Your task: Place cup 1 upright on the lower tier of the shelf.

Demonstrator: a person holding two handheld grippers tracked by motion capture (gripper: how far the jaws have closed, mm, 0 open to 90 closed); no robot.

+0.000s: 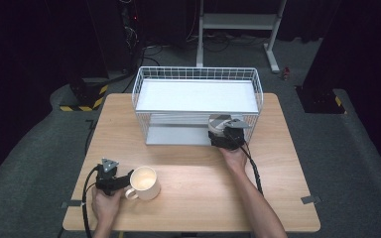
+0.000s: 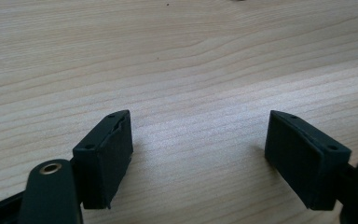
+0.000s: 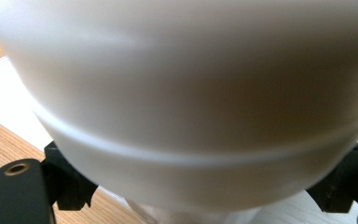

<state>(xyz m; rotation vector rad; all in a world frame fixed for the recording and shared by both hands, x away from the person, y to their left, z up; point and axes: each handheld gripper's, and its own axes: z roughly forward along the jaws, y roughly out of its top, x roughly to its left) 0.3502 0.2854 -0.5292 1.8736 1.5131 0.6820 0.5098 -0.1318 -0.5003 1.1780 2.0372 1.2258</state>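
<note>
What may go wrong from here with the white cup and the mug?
The white cup sits between the jaws of the right gripper at the front of the lower shelf of the rack; pulling back carelessly may drag it off. The left gripper, open, lies close beside the mug; a sideways move may knock it.

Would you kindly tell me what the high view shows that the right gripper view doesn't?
The high view takes in the white wire rack, and the cream mug beside the left gripper. The right gripper view brings up close a white rounded vessel between its jaws. Both show the wooden table and the right gripper.
</note>
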